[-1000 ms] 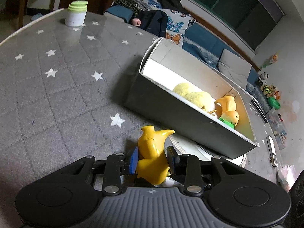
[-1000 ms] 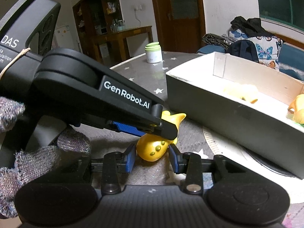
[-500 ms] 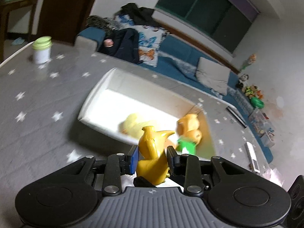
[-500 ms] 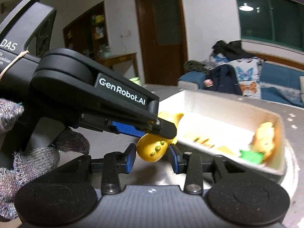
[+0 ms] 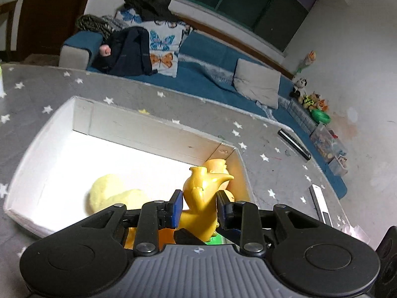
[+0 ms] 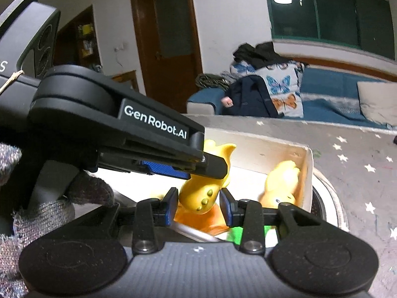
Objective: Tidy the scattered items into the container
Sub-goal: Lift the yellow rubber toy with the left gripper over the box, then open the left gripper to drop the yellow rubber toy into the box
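My left gripper (image 5: pixel 199 204) is shut on a yellow plastic fish toy (image 5: pixel 202 198) and holds it above the white box (image 5: pixel 148 126), over its right end. The same toy (image 6: pixel 206 188) shows in the right wrist view, where the left gripper's finger (image 6: pixel 173 159) crosses from the left. My right gripper (image 6: pixel 198 206) sits just below the toy; its blue pads flank the toy without clearly pressing it. Inside the box lie a pale yellow plush (image 5: pixel 111 193) and orange-yellow duck toys (image 5: pixel 218 166), (image 6: pixel 280 186) with a green piece (image 6: pixel 235 236).
The box rests on a grey tablecloth with white stars (image 5: pixel 124 87). A round white mat (image 6: pixel 330 198) lies under the box's right end. A black bar (image 5: pixel 294 144) and a white remote (image 5: pixel 321 203) lie at the table's right. A blue sofa (image 5: pixel 223 57) stands behind.
Both grippers have risen and moved forward with the yellow fish toy, from beside the box's near wall to above the box's inside.
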`<state>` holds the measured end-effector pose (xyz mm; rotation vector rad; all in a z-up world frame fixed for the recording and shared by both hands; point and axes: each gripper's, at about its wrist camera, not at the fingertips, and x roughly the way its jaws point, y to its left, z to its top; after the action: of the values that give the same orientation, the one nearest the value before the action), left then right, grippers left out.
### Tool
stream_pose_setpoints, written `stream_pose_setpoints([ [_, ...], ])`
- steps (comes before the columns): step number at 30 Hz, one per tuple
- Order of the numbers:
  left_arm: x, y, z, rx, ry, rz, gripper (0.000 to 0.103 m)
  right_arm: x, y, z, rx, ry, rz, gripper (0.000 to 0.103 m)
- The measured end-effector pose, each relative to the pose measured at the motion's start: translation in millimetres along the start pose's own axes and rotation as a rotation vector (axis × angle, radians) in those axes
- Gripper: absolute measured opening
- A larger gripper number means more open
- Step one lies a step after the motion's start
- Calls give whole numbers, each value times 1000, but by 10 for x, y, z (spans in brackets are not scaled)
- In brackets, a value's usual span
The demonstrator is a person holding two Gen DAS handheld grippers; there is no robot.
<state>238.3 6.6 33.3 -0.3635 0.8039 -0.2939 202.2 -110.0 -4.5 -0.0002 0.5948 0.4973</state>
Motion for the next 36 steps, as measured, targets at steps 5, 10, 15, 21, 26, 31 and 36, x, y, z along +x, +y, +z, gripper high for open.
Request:
stream_pose_setpoints([
  [5, 219, 105, 6, -20, 49, 26, 33, 153, -73, -70, 12, 39, -8, 36],
  [10, 239, 207, -12, -43, 58, 35, 33, 281, -138, -99, 23, 64, -13, 36],
  [15, 100, 216, -27, -44, 33, 24, 33, 199, -123, -118, 16, 51, -19, 36],
  [21, -179, 122, -136, 5, -11, 26, 33, -17, -57, -139, 14, 22, -17, 40],
  [26, -428, 66, -303, 43, -40, 50, 33, -244, 23, -193, 18, -11, -17, 57],
  [31, -647, 58, -489, 52, -62, 77, 33, -450, 129, -290, 6, -36, -16, 78],
  [36, -804, 82, -695, 50, -66, 123, 33, -584, 200, -416, 15, -39, -6, 97],
])
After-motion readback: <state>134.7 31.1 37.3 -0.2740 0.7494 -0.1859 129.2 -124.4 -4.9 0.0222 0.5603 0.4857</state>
